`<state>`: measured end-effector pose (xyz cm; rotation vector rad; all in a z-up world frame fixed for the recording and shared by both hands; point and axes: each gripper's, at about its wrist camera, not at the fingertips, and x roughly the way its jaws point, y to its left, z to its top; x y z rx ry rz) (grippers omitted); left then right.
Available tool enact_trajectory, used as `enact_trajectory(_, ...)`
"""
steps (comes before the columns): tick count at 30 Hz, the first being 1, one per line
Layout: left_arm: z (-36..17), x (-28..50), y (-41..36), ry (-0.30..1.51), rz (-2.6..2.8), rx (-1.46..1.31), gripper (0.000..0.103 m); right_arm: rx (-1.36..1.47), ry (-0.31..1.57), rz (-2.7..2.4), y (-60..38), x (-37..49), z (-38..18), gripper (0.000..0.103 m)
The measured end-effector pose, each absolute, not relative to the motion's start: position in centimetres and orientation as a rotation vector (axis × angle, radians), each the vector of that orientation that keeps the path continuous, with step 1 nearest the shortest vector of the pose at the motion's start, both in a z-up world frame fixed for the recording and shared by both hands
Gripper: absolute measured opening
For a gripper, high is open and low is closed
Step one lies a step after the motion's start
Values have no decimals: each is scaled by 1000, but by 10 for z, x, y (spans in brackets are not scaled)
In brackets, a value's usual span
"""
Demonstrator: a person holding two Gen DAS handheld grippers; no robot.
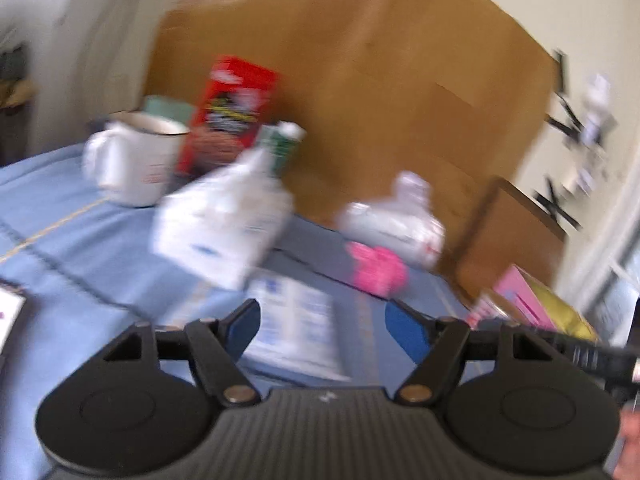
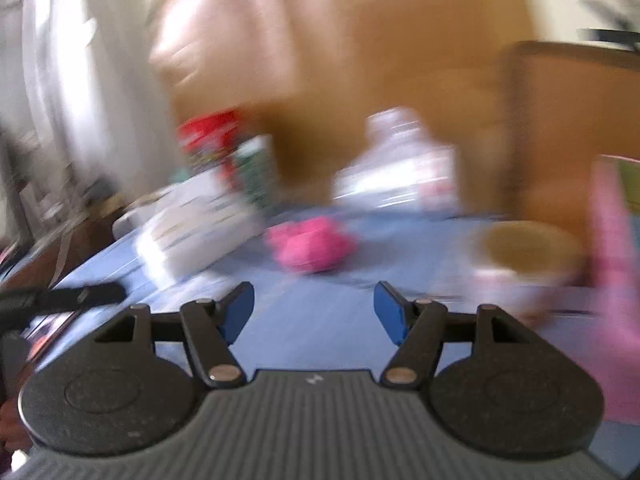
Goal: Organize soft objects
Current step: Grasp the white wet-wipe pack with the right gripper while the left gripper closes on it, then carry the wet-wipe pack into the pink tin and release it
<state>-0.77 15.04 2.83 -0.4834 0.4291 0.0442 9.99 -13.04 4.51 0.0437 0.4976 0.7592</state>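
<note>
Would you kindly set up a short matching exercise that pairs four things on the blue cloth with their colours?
Things:
1. mug
2. tall box
3. soft lump
4. cloth

Colours:
A. pink
B. blue
C. white
D. red

Pairs: 1-C, 2-D, 3-A, 4-B
</note>
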Motion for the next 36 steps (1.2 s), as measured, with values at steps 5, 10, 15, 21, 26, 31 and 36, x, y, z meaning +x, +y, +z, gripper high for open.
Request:
enact_trajectory(5, 22, 9, 181, 476, 58, -547, 70, -185, 550, 903, -44, 85, 30, 78)
enact_trajectory(10, 7, 48, 154, 620, 28, -473, 51, -244, 592, 929, -6, 88, 16, 80)
enact_trajectory(15, 0, 50, 127, 644, -34, -489, 43, -236, 609, 879, -17, 83, 13, 58)
enact_trajectory(21, 1, 47, 65, 673, -184, -490, 43, -263, 522, 766, -75, 44, 13, 57)
enact_trajectory(26, 24, 57, -2, 650, -319, -389, 44, -193, 443, 620, -139, 26, 17, 57)
enact_trajectory(31, 65, 85, -76, 579, -451, -260, 45, -129, 305, 457, -204, 25, 43, 57)
enact_trajectory(36, 81, 122, -158, 559, -573, -179, 45, -55, 254, 298, -270, 40, 53, 57)
